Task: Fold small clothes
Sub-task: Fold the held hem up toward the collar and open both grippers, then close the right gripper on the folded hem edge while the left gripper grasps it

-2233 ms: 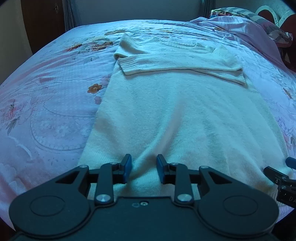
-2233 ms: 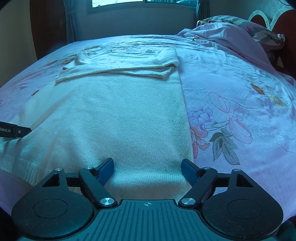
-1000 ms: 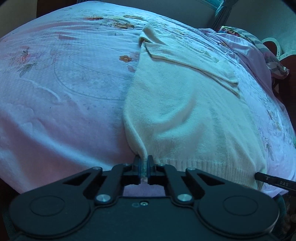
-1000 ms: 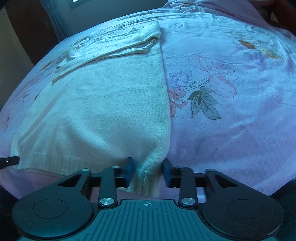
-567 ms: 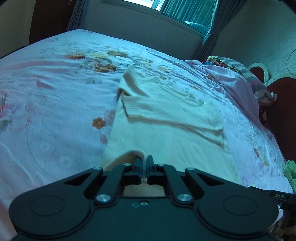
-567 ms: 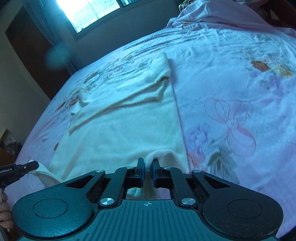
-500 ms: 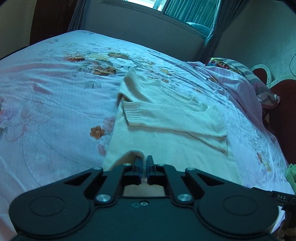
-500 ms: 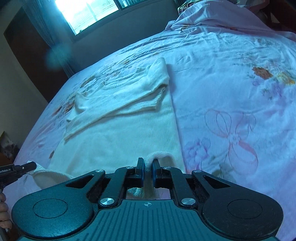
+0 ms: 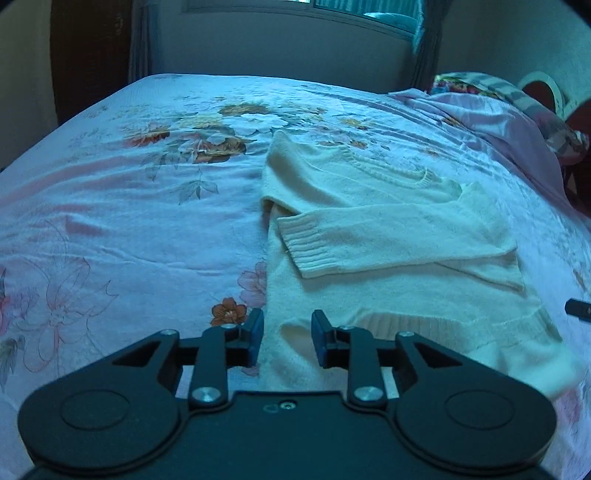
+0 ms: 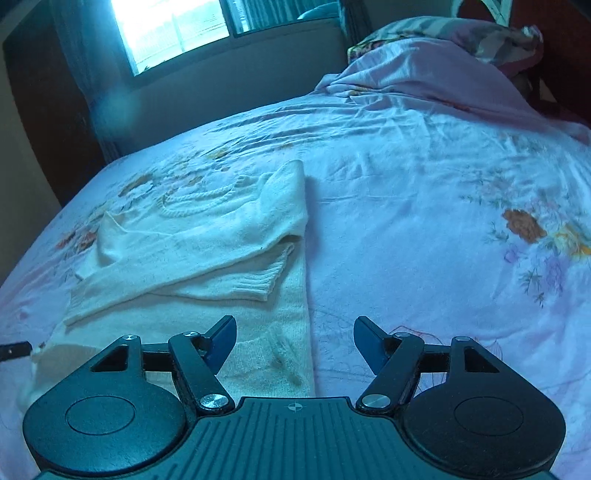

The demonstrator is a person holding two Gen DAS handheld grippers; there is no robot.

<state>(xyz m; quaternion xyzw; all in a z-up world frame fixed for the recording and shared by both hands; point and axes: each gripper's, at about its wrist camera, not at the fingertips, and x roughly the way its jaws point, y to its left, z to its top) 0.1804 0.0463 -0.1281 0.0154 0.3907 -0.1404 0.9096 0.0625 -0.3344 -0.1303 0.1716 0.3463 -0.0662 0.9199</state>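
Note:
A cream knitted sweater (image 9: 399,236) lies on the bed with both sleeves crossed over its chest and its ribbed hem (image 9: 417,326) folded up over the body. My left gripper (image 9: 287,338) hovers over the hem's left corner; its jaws are opening and the pads stand clear of the knit. In the right wrist view the same sweater (image 10: 207,236) shows its folded hem corner (image 10: 273,354) below my right gripper (image 10: 294,341). Those jaws are opening wide too, and the cloth lies free between them.
The bed carries a pale pink floral sheet (image 9: 122,229). A bunched pink blanket and pillows (image 10: 436,70) sit at the headboard end on the right. A wall with a window (image 10: 173,29) stands beyond the far side of the bed.
Both grippers carried the hem up toward the sleeves while shut on it, then let it go and opened. The hem now lies folded over the sweater's body.

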